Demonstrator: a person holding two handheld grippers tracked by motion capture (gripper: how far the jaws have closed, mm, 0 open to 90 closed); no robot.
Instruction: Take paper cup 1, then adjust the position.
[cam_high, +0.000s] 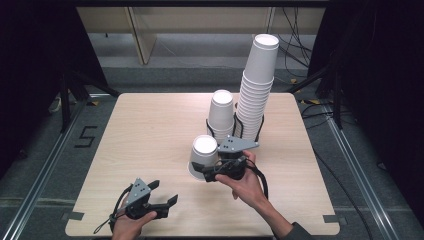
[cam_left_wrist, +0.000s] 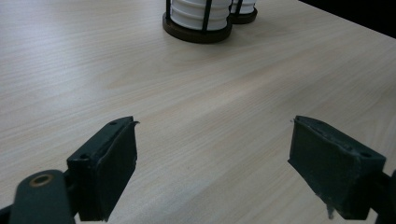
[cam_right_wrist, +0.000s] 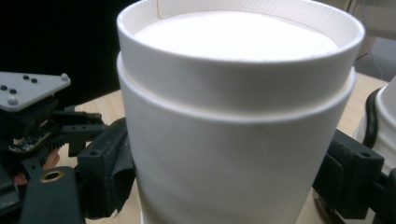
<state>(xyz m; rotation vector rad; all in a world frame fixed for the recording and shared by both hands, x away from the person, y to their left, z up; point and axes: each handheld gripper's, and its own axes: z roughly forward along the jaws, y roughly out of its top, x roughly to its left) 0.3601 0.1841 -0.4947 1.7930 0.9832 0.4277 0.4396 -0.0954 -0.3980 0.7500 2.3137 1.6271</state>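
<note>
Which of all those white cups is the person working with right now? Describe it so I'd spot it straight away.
Start at the wooden table and find the two black wire holders with stacks of upside-down cups near its far middle. In front of them, nearer the person, a single upside-down white paper cup stands on the tabletop between the jaws of the right gripper. Unlike its neighbours, it stands alone, outside any holder.

A pale wooden table (cam_high: 150, 130) is standing on grey floor (cam_high: 45, 150). Dark curtains (cam_high: 30, 50) are hanging at both sides.
</note>
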